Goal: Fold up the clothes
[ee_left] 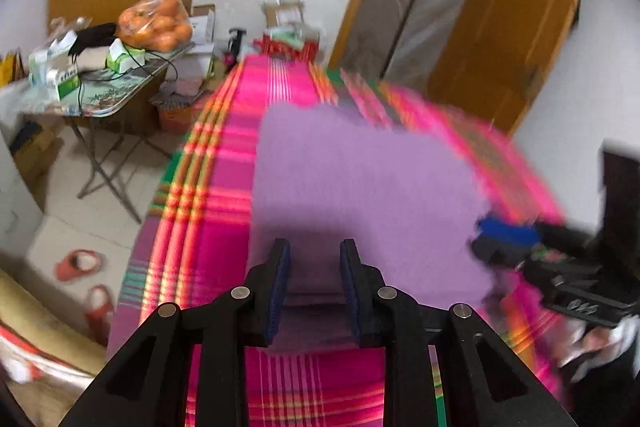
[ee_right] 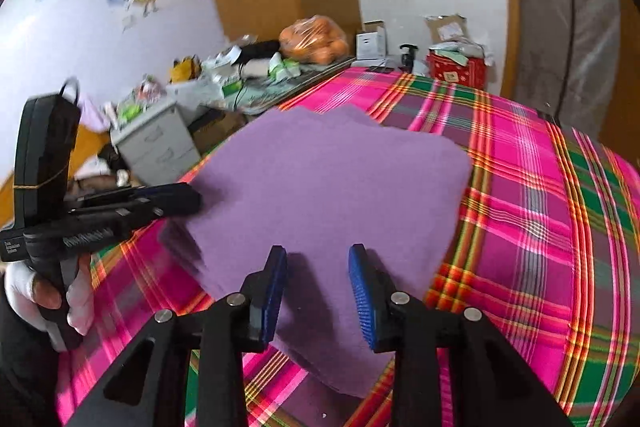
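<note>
My left gripper (ee_left: 315, 283) has its blue-padded fingers (ee_left: 280, 279) parted with a clear gap and nothing pinched between them, poised over the near edge of the purple cloth (ee_left: 360, 179), which lies folded flat on the pink plaid bedspread (ee_left: 224, 187). My right gripper (ee_right: 318, 291) is spread just as wide and also empty, its fingers (ee_right: 362, 291) above the cloth's near corner; whether either pad touches the fabric I cannot tell through the blur
</note>
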Demonstrator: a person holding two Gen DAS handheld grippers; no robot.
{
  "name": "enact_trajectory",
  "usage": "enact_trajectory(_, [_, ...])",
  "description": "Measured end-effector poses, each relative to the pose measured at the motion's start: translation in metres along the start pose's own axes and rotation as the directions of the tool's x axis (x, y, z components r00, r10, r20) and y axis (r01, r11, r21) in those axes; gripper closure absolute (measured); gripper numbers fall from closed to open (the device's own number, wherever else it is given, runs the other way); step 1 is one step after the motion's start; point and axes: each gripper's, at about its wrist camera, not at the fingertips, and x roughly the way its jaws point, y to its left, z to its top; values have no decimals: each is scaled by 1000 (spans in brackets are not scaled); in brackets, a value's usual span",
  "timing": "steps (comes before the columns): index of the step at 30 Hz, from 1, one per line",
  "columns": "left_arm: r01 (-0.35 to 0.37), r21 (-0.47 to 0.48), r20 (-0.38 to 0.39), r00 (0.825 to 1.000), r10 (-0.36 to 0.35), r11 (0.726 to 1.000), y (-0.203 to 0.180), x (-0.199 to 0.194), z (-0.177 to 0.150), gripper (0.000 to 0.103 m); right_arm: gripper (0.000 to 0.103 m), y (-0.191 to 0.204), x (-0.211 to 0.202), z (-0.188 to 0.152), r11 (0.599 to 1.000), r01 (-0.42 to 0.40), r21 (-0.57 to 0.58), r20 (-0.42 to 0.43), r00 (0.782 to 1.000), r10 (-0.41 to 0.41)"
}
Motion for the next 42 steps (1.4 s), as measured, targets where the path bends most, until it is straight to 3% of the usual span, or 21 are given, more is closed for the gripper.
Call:
enact_trajectory(5, [-80,93,-34,996,83,992,-18,10,-7,78,69,12,8,-6,994,52,-96,13,999,-51])
enact_trajectory(9, [-97,102,-27,995,100,990,-21,11,-10,78,69,20,12,-9,982,94,-161,24,995,-92])
enact_trajectory(13, [-94,96,-17,995,96,991,-23,9,-13,77,69,12,8,-8,992,59,-109,26,998,-56])
enact_trajectory(21, [-65,45,-12,998,66,997,-16,8,-11,75,71,10,-16,-25,993,108,-42,25,994,-107])
enact_trajectory(28, [-143,87,0,990,144,986,-32,0,-20,75,71,-9,-22,-51,993,100,61,-47,994,-97])
enact_trajectory(32, [-154,77,-6,988,155,985,-34,-6,-29,74,71,-17,-23,-59,991,88,97,-75,994,-81])
enact_trajectory(36, [-139,28,-37,989,140,990,-30,-9,-37,74,71,-15,-23,-60,992,95,85,-83,993,-88])
enact_trajectory(42, [-167,68,-58,984,171,984,-42,-8,-44,69,66,-11,-23,-60,993,102,57,-104,990,-95])
